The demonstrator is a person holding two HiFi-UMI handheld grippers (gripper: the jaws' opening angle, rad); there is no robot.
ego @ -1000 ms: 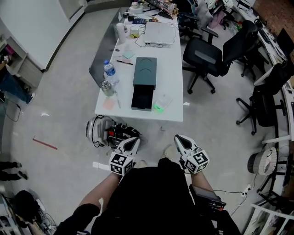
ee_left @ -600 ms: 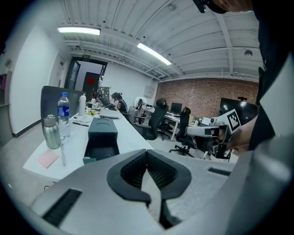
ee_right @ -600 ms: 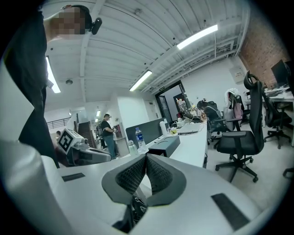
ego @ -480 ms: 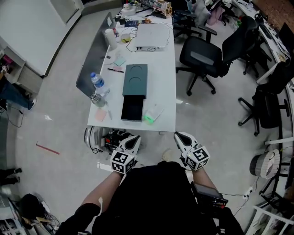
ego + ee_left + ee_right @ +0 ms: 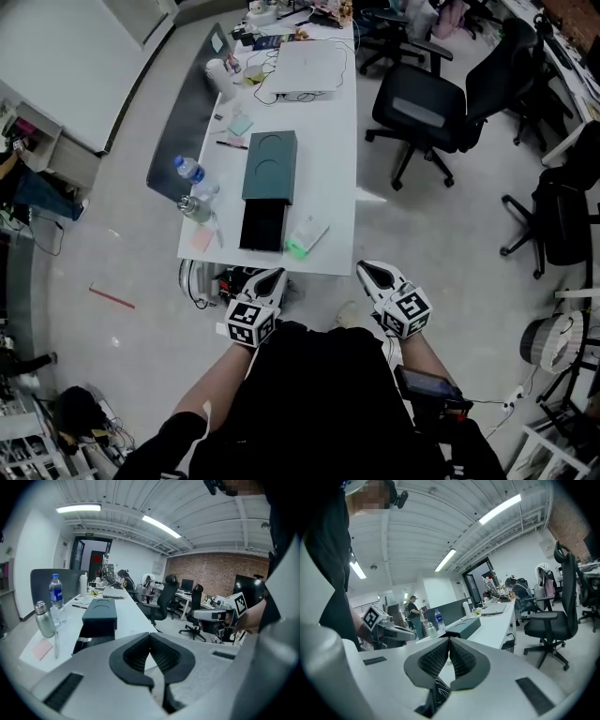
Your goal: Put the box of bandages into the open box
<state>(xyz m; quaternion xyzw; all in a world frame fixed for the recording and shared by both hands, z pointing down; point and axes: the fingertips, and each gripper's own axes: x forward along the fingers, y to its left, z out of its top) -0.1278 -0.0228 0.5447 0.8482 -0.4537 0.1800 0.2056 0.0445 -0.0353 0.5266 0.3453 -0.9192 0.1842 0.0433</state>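
Observation:
On the white table [image 5: 333, 141] lies a dark green box: its closed part [image 5: 270, 167] is further away, and its open black tray [image 5: 263, 225] faces the near edge. The small white and green box of bandages [image 5: 306, 236] lies just right of the tray. My left gripper [image 5: 272, 276] and right gripper [image 5: 365, 268] hover off the table's near edge, both shut and empty. The left gripper view shows the shut left gripper [image 5: 150, 635] below the dark box [image 5: 100, 612]. The right gripper view shows the shut right gripper [image 5: 449, 640] and the dark box [image 5: 464, 627] beyond it.
A water bottle [image 5: 187, 172], a steel flask [image 5: 194, 207] and a pink note [image 5: 202, 238] sit left of the box. A white laptop [image 5: 307, 67] and clutter fill the far end. Office chairs [image 5: 422, 108] stand to the right. Gear lies on the floor by the table's near left corner [image 5: 202, 281].
The table now sits closer to both grippers and further left in the head view. Both grippers have stayed shut and side by side.

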